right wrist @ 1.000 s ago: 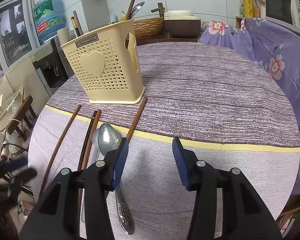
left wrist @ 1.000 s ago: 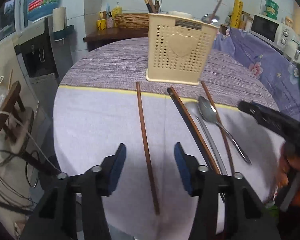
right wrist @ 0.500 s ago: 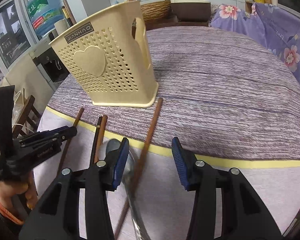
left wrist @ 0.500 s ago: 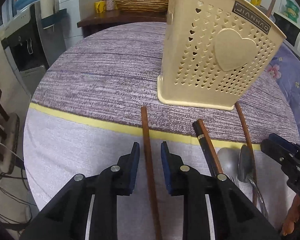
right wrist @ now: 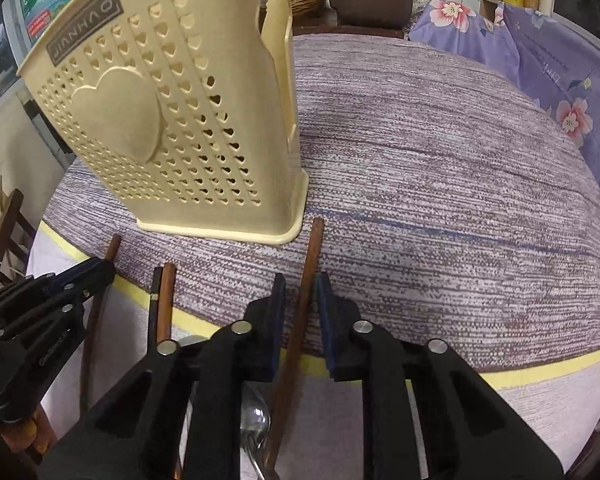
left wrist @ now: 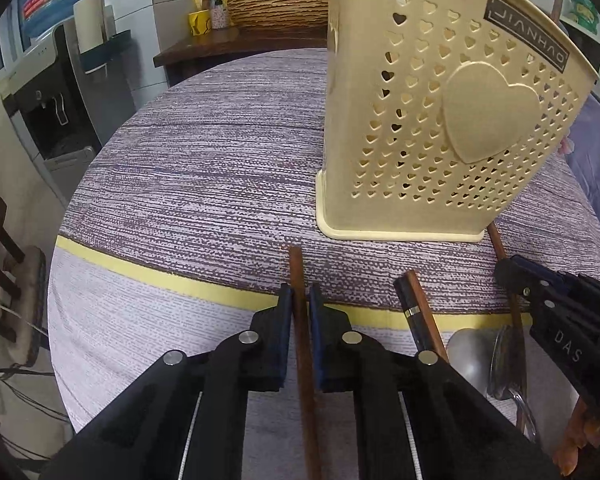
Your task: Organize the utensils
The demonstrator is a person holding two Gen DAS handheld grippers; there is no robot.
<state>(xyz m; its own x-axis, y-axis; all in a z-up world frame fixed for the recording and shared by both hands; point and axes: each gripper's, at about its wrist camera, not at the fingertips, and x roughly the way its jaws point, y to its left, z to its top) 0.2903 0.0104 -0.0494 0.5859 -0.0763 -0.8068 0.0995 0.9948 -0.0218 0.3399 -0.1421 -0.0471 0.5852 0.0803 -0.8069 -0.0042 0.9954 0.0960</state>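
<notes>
Clamping now: left gripper pinches chopstick, right gripper pinches another; lift level, clear holder ahead.

We count four chopsticks on the surface. We also see two spoons and one holder.

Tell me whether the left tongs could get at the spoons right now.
Probably not: the left tongs are shut on a chopstick, and the paired chopsticks lie between them and the spoons, with the right tongs close by.
</notes>
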